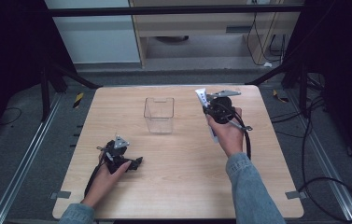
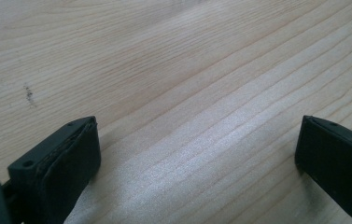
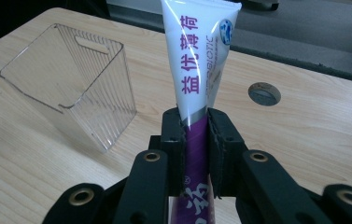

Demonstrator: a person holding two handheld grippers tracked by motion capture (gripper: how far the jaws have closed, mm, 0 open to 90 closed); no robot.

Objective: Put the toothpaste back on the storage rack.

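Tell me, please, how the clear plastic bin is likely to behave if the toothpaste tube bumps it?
The clear bin looks thin-walled and empty, so probably light and apt to slide on the smooth table. Being tall and narrow, it may tip. The toothpaste tube seems soft, likely flexing first.

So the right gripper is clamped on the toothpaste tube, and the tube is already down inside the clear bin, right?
Not quite. The right gripper is clamped on the toothpaste tube, but the tube is not inside the clear bin; it is held up beside the bin, as the right gripper view shows.

Toothpaste tube [image 3: 200, 70] cap end behind jaws.
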